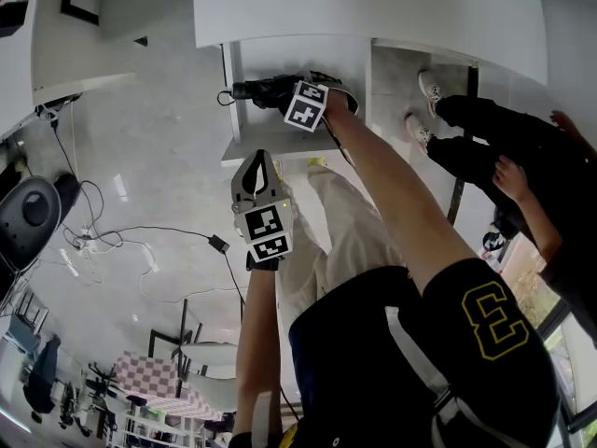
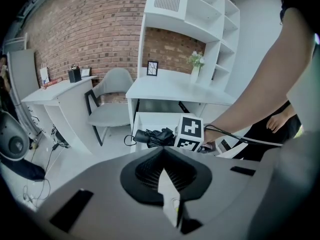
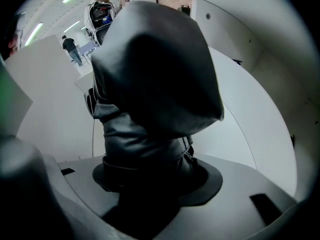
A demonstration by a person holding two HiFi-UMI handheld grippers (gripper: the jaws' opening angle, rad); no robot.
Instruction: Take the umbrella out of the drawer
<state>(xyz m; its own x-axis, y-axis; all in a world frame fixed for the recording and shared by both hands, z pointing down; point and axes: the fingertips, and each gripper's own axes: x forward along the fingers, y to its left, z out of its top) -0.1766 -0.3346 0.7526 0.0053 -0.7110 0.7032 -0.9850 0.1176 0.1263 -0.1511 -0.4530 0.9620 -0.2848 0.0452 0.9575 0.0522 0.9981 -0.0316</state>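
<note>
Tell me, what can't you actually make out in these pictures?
- Back of the drawer: head view, the desk top covers it.
- Whole shape of the umbrella: right gripper view, too close, dark and blurred.
- What the framed picture shows: left gripper view, too small.
- Most of the bystander: head view, cut off by the right edge.

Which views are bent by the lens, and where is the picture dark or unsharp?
Head view: evenly lit, white drawer edges bow slightly. Left gripper view: strong fisheye, black corners, red brick wall curves. Right gripper view: black folded fabric umbrella close to the lens, dark and soft, hiding most of the scene.
</note>
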